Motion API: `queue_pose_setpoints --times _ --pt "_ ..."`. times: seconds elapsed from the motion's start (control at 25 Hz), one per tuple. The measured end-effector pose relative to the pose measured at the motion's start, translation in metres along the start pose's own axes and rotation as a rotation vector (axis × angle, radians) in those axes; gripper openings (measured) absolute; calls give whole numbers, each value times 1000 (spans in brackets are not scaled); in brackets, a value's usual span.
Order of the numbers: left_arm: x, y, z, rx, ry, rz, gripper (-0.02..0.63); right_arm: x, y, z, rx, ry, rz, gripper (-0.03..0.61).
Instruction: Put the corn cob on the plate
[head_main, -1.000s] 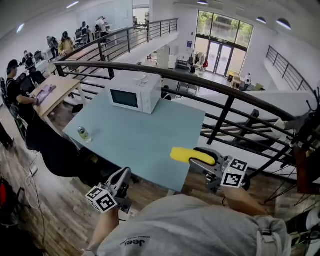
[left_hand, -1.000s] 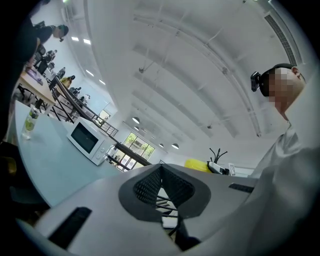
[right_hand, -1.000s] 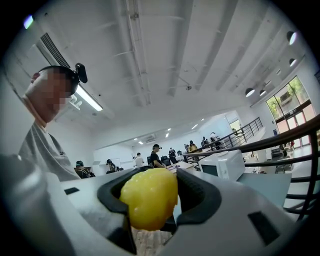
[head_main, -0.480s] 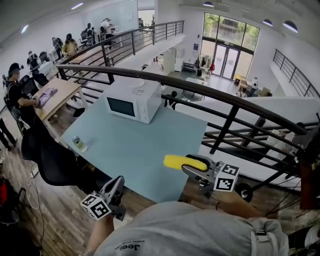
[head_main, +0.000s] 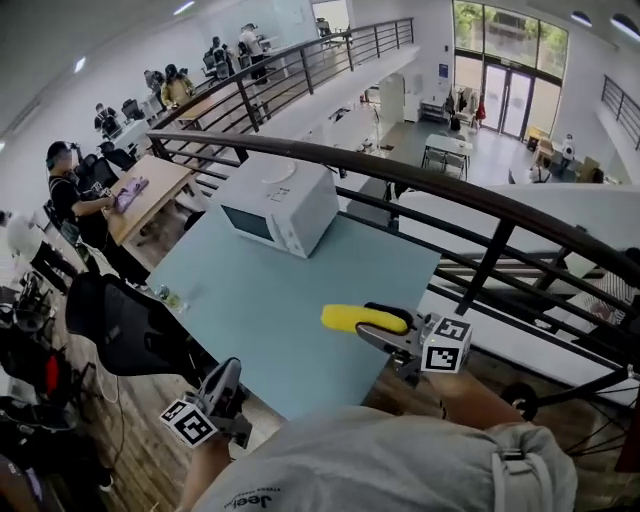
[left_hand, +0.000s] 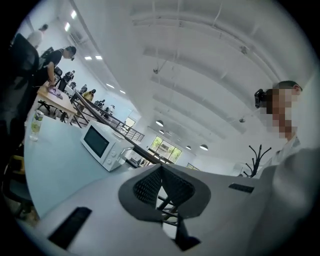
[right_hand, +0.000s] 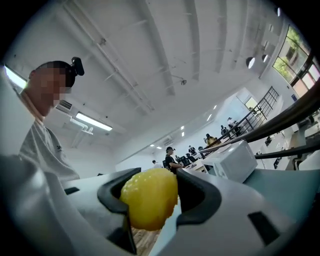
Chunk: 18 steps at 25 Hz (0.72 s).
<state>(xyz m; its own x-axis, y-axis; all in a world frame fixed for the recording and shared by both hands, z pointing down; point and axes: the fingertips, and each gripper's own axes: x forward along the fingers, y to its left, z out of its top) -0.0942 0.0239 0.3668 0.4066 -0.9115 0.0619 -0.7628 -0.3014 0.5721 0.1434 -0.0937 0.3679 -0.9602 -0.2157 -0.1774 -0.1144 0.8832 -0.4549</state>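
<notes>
- Gripping the corn cob by one end, the right gripper holds it in the air over the near edge of the pale blue table.
- Left gripper is down off the table's near corner, jaws pressed together with nothing in them.
- Shirt print reads "Jeep", upside down from the head view.

open tabletop up front, microwave at its far edge
</notes>
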Motion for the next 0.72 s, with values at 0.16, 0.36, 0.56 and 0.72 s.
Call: queue_pose_setpoints --times 0.16,0.36,0.56,0.72 --pt "28 6 4 16 12 58 8 6 -48 -9 24 10 25 229" --pt "28 52 9 6 0 127 8 34 -87 -38 63 40 31 229" --pt "50 109 5 -26 69 49 8 75 -96 -57 48 82 -28 229" --pt "86 148 -4 -5 175 -111 8 93 -94 -71 65 84 -188 229"
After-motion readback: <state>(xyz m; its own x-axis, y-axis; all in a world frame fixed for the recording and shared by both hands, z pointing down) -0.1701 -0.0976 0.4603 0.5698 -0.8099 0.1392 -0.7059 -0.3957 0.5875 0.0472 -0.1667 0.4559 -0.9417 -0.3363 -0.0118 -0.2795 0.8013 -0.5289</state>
